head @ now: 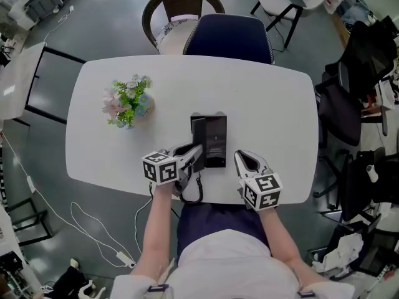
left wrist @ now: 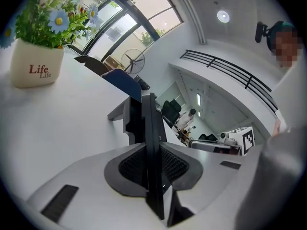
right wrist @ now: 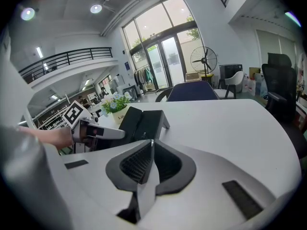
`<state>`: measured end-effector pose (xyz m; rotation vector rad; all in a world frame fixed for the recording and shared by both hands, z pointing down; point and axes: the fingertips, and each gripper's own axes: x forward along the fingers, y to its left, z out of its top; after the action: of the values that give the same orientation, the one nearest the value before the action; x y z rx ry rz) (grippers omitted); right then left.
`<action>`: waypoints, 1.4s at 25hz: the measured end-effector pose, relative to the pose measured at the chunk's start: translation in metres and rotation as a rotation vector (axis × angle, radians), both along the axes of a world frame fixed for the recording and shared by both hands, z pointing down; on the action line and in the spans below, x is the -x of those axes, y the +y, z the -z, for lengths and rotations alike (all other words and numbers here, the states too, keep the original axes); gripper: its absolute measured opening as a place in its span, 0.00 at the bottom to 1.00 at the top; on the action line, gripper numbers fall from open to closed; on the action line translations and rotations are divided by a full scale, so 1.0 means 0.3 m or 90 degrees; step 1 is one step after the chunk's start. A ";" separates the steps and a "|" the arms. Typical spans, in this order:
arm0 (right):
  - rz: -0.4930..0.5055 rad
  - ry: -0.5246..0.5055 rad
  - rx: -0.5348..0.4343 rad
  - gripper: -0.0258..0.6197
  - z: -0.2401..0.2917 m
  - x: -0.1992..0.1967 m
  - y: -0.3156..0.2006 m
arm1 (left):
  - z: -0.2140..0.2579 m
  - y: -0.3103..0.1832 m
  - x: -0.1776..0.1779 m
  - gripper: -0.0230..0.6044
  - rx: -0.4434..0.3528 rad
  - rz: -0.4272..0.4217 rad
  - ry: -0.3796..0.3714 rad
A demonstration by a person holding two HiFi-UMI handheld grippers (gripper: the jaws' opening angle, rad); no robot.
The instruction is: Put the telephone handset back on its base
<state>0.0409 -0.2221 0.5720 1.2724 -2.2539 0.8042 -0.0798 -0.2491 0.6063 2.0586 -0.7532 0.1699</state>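
Observation:
The black telephone base [head: 217, 139] stands at the middle of the white table [head: 274, 98]. The black handset [head: 198, 139] lies along the base's left side, and my left gripper [head: 196, 154] is shut on its near end. In the left gripper view the handset [left wrist: 152, 128] runs edge-on between the pads, with the base [left wrist: 128, 120] just behind it. My right gripper [head: 240, 157] hovers right of the base, shut and holding nothing. Its view shows the touching jaws of the right gripper [right wrist: 151, 143], the base [right wrist: 152, 123], the handset [right wrist: 127, 121] and the left gripper [right wrist: 98, 132].
A small white pot of flowers [head: 127, 102] stands left of the phone, also visible as the flower pot [left wrist: 36, 63]. The phone's black cord [head: 193, 190] loops over the near table edge. A blue chair [head: 229, 37] and a brown chair [head: 177, 11] stand at the far side.

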 end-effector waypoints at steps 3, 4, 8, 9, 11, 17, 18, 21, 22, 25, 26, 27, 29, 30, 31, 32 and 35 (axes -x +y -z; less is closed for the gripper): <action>0.001 0.002 0.001 0.10 -0.005 -0.001 0.006 | -0.013 -0.005 0.007 0.18 0.010 0.006 0.007; 0.001 0.002 0.002 0.10 -0.006 -0.002 0.008 | -0.017 -0.006 0.008 0.18 0.014 0.010 0.010; 0.002 0.004 0.006 0.10 -0.010 -0.002 0.015 | -0.021 -0.016 0.008 0.18 0.033 0.033 0.048; 0.002 0.005 0.007 0.10 -0.011 -0.001 0.015 | -0.021 -0.018 0.008 0.18 0.036 0.039 0.059; 0.003 0.006 0.008 0.10 -0.015 -0.002 0.016 | -0.025 -0.022 0.011 0.18 0.038 0.048 0.072; 0.006 0.004 0.007 0.10 -0.012 0.003 0.017 | -0.030 -0.027 0.017 0.20 0.012 0.050 0.028; 0.006 0.005 0.006 0.10 -0.013 0.005 0.017 | -0.031 -0.029 0.019 0.21 0.005 0.049 0.016; 0.008 0.006 0.006 0.10 -0.013 0.008 0.017 | -0.030 -0.030 0.022 0.22 -0.014 0.045 -0.017; 0.009 0.006 0.006 0.10 -0.012 0.009 0.017 | -0.028 -0.030 0.022 0.23 -0.018 0.043 -0.030; 0.008 0.006 0.006 0.10 -0.011 0.010 0.014 | -0.023 -0.033 0.022 0.22 -0.036 0.033 -0.079; 0.008 0.006 0.006 0.10 -0.012 0.010 0.013 | -0.022 -0.033 0.022 0.23 -0.043 0.030 -0.098; 0.007 0.006 0.006 0.10 -0.013 0.010 0.014 | -0.021 -0.032 0.024 0.23 -0.049 0.029 -0.115; 0.007 0.007 0.006 0.10 -0.013 0.009 0.017 | -0.016 -0.032 0.030 0.24 -0.057 0.032 -0.142; 0.007 0.008 0.006 0.10 -0.012 0.009 0.019 | -0.012 -0.032 0.035 0.24 -0.060 0.036 -0.153; 0.007 0.008 0.006 0.10 -0.012 0.009 0.021 | -0.008 -0.032 0.040 0.24 -0.061 0.041 -0.162; 0.007 0.008 0.006 0.10 -0.013 0.008 0.022 | -0.004 -0.032 0.046 0.26 -0.061 0.044 -0.169; 0.007 0.007 0.006 0.10 -0.015 0.010 0.021 | 0.000 -0.026 0.059 0.26 -0.054 0.044 -0.184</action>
<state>0.0379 -0.2158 0.5764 1.2558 -2.2446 0.8005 -0.0974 -0.2567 0.6063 2.1099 -1.0214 0.4087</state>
